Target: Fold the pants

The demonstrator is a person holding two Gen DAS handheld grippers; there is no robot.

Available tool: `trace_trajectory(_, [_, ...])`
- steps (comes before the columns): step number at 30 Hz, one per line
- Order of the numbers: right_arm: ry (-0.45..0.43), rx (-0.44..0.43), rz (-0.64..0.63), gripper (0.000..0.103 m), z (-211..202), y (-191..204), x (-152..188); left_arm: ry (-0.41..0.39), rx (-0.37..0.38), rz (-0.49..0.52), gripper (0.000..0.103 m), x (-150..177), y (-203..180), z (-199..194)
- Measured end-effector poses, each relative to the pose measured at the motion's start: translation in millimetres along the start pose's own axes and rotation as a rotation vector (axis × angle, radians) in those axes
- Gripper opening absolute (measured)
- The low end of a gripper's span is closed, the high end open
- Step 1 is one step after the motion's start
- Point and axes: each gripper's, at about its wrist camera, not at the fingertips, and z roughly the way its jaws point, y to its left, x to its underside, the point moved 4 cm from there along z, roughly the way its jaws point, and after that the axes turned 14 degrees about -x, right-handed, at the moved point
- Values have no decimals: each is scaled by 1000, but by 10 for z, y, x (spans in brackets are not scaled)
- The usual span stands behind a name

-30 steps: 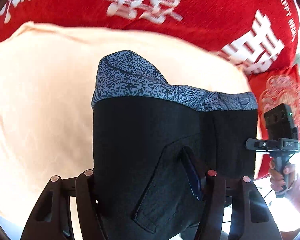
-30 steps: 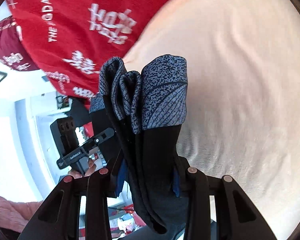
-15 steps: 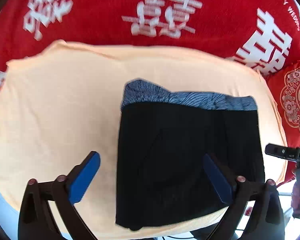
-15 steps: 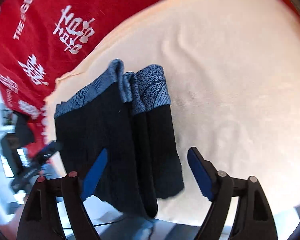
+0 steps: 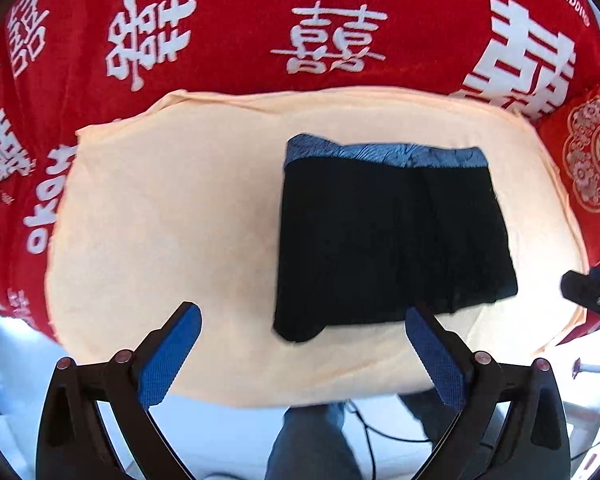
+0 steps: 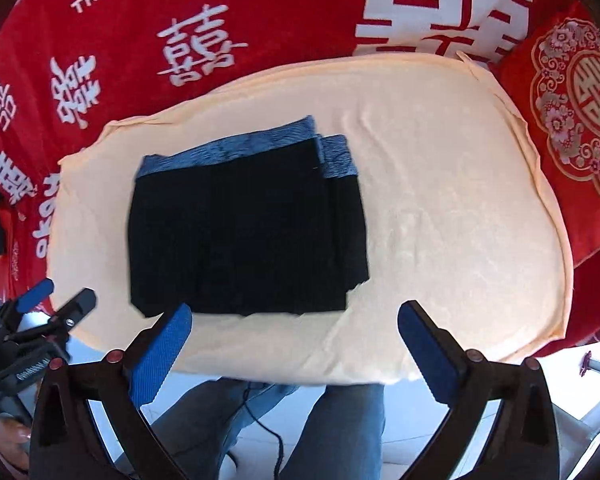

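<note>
Our left gripper [image 5: 302, 330] and right gripper [image 6: 294, 328] both hang wide apart with nothing between the blue pads; the jaws have just been opening. We see the folded pants [image 6: 244, 232] lying flat above them in each picture, on the peach cloth [image 5: 160, 220] over the red blanket [image 5: 240, 20]. The pants are black with a speckled blue band on the top edge.

Both grippers hang open, pointing down.
The left gripper [image 5: 302, 330] and right gripper [image 6: 294, 330] have just spread their blue-padded jaws wide, nothing between them; the person's legs [image 6: 340, 432] stand below.
</note>
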Motion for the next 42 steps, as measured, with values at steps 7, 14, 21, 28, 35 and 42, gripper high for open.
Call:
trace_trajectory(7, [-4, 11, 19, 103, -248, 259, 159, -1, 0, 14, 103, 106, 145, -294])
trace_trajectory(14, [-14, 36, 3, 103, -365, 390, 151, -23, -19, 21, 103, 62, 224, -438])
trace_trajectory(21, [25, 26, -47, 103, -398, 393, 59, -10, -39, -76, 103, -9, 220, -554])
trace_trajectory(28, [25, 49, -87, 103, -520, 296, 19, -14, -66, -78, 103, 9, 22, -744])
trace_trajectory(35, [32, 33, -99, 103, -551, 244, -40, -28, -96, -86, 103, 26, -15, -875])
trace_trajectory(42, [43, 45, -152, 103, -540, 308, -53, -16, -107, -97, 103, 45, -38, -874])
